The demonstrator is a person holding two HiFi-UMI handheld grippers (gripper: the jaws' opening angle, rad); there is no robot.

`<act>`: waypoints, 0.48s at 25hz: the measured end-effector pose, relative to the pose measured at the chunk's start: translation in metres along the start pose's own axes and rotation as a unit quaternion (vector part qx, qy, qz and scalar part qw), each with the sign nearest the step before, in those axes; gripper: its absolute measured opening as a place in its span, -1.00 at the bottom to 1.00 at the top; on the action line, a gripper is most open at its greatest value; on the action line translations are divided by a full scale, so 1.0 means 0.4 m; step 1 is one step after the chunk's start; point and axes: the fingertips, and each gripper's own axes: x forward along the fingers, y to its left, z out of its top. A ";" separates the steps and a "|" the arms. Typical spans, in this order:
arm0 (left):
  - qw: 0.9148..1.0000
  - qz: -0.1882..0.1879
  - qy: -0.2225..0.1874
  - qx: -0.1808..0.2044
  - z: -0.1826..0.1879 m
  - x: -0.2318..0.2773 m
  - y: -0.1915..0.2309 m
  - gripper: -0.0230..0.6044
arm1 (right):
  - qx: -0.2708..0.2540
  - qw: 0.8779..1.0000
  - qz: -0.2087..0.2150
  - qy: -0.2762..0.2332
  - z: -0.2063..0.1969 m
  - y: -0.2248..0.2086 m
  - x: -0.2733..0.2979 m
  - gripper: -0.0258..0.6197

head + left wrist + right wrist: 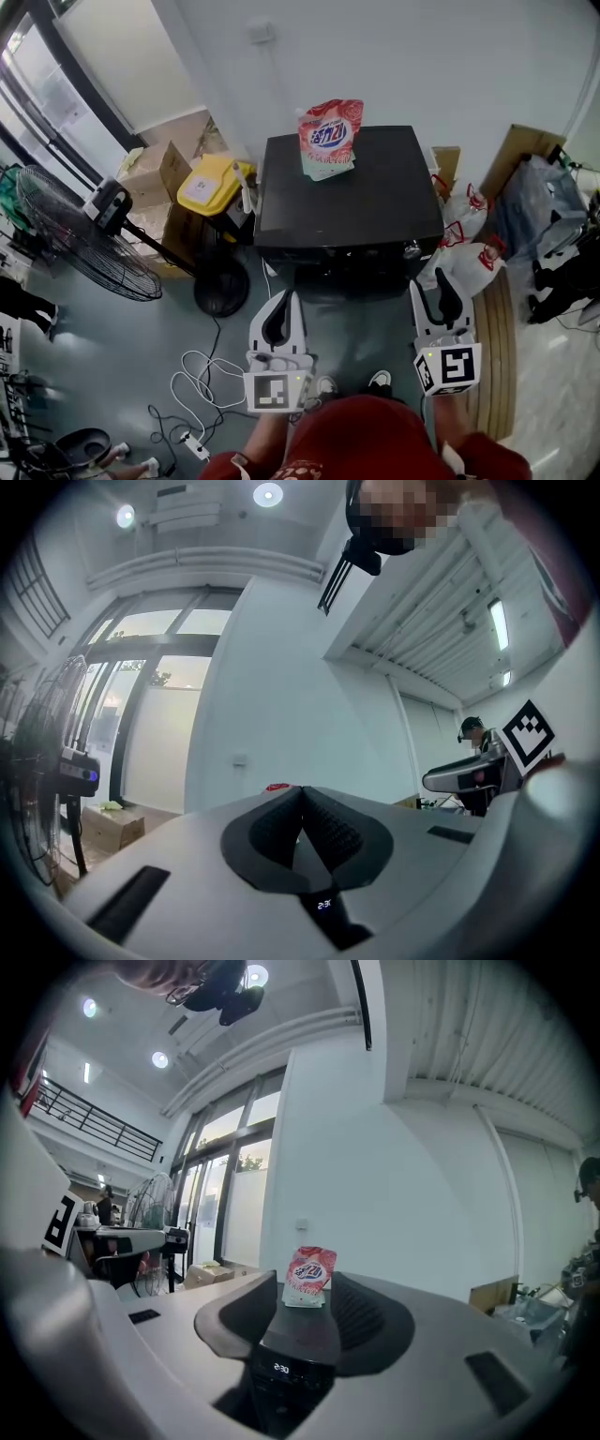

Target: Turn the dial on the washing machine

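- Head view: the washing machine (347,202) stands just ahead of you with a detergent pouch (330,139) upright on its top. The small round knob at its front right corner, which I take for the dial (411,249), sits on the front panel.
- You hold your right gripper (441,283) level and near that corner, short of the dial. It is probably there because it is the nearer hand for a twist. Its jaws stand apart and grip nothing.
- Your left gripper (282,302) hangs before the machine's left front, its pads pressed together on nothing, so it looks spare.
- The dial faces out toward you. Being round, it shows no long axis, and I judge its spin axis runs level out of the panel. Its setting is too small to read.
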 end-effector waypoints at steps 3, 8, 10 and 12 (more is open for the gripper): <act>1.000 0.001 0.001 0.001 -0.001 -0.001 0.002 -0.90 | 0.003 1.000 -0.001 -0.008 0.001 0.000 0.002 -0.52; 1.000 0.002 0.015 -0.004 -0.012 -0.004 0.006 -0.90 | 0.017 1.000 -0.017 -0.004 -0.016 -0.010 0.006 -0.90; 1.000 0.001 0.014 -0.002 -0.012 -0.001 0.006 -0.90 | 0.023 1.000 -0.015 -0.001 -0.022 -0.009 0.012 -0.90; 1.000 0.002 0.013 -0.001 -0.012 0.002 0.008 -0.90 | 0.015 1.000 -0.014 0.000 -0.022 -0.009 0.015 -0.90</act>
